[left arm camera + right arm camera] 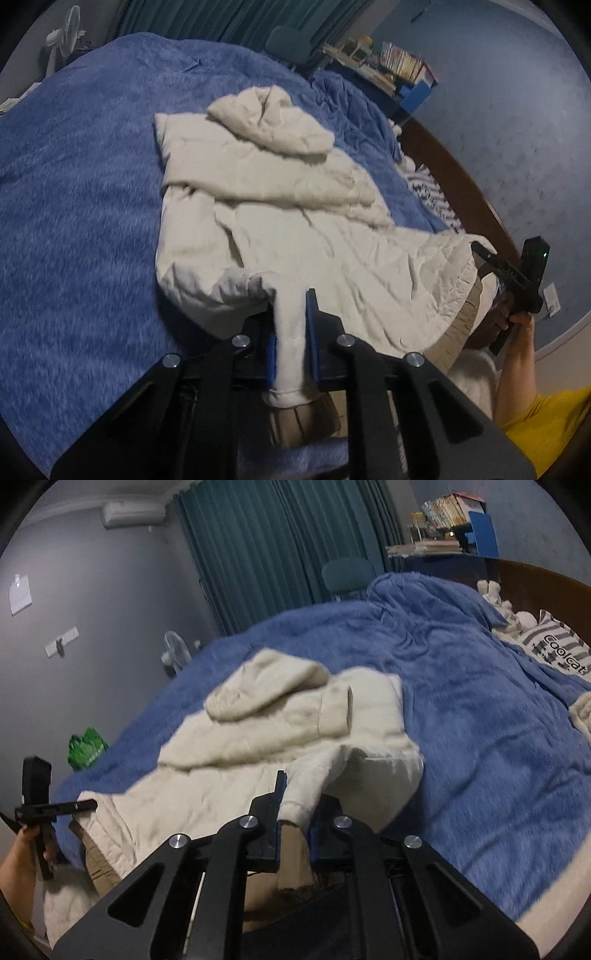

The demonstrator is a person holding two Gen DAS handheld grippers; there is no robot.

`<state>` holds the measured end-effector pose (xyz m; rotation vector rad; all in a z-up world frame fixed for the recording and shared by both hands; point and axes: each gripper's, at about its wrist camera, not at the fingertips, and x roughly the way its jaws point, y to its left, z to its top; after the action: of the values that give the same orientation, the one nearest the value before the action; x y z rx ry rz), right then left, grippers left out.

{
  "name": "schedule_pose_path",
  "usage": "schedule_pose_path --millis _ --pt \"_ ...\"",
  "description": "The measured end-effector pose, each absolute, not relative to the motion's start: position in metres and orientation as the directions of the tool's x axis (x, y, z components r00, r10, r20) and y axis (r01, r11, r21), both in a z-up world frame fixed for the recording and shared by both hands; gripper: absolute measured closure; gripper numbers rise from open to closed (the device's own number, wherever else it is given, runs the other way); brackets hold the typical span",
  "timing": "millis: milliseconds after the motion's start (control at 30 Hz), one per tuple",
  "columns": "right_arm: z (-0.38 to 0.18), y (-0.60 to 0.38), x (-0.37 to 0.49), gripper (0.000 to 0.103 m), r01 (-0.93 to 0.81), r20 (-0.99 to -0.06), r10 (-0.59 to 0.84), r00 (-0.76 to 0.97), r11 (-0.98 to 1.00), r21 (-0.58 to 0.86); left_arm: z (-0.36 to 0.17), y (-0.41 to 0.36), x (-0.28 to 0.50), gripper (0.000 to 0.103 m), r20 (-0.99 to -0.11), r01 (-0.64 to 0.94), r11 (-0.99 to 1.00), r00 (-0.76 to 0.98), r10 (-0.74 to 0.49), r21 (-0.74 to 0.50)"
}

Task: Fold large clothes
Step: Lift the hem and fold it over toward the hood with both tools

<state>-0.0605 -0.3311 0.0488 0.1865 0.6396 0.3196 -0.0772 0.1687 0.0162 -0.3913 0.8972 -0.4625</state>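
on the blue blanket (74, 192) the cream jacket (295, 229) lies with sleeves already folded in, left gripper (291, 332) and right gripper (295, 812) each clamped on its bottom hem, the lengthwise fold still undone.

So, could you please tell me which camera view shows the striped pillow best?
The right wrist view shows the striped pillow best: it lies at the head of the bed beside the blue blanket, its printed lettering readable. The left wrist view shows only a blurred sliver of its stripes past the blanket's edge.
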Motion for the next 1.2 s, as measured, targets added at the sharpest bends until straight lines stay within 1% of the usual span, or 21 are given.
schedule_pose_path --millis 200,367,533,633,800,933,1033,1100,1167,1200 --pt "0.063 -0.351 -0.029 0.094 -0.203 -0.509 0.381 0.772 0.906 0.371 0.033 0.184 -0.054 0.093 -0.575 0.194 0.792 0.591 -0.566 -0.579" --pt "0.071 -0.361 0.012 0.095 -0.179 -0.479 0.398 0.783 0.880 0.440 0.049 0.194 -0.011 0.093 -0.544 0.188 0.784 0.625 -0.560 -0.591" --pt "0.077 -0.364 0.069 0.095 -0.143 -0.480 0.389 0.786 0.870 0.471 0.059 0.206 0.042 0.093 -0.518 0.168 0.769 0.649 -0.557 -0.617" --pt "0.078 -0.366 0.106 0.095 -0.113 -0.497 0.373 0.784 0.872 0.477 0.060 0.209 0.079 0.093 -0.529 0.146 0.775 0.653 -0.542 -0.615" --pt "0.066 -0.364 0.168 0.095 -0.039 -0.552 0.291 0.781 0.906 0.422 0.050 0.213 0.148 0.093 -0.566 0.097 0.800 0.657 -0.498 -0.592" --pt "0.037 -0.348 0.210 0.094 0.020 -0.606 0.214 0.766 0.934 0.356 0.016 0.214 0.192 0.093 -0.615 0.032 0.815 0.640 -0.461 -0.578" --pt "0.014 -0.344 0.222 0.092 0.049 -0.617 0.212 0.758 0.924 0.378 -0.014 0.218 0.206 0.091 -0.638 -0.015 0.810 0.626 -0.449 -0.586" --pt "-0.001 -0.342 0.224 0.090 0.060 -0.622 0.220 0.752 0.916 0.397 -0.033 0.218 0.209 0.087 -0.656 -0.041 0.802 0.601 -0.457 -0.596" --pt "-0.016 -0.340 0.227 0.086 0.071 -0.639 0.225 0.736 0.913 0.402 -0.041 0.217 0.209 0.078 -0.665 -0.037 0.804 0.585 -0.464 -0.593" --pt "-0.023 -0.339 0.229 0.081 0.070 -0.650 0.233 0.724 0.911 0.405 -0.042 0.217 0.208 0.076 -0.666 -0.029 0.806 0.580 -0.468 -0.592"
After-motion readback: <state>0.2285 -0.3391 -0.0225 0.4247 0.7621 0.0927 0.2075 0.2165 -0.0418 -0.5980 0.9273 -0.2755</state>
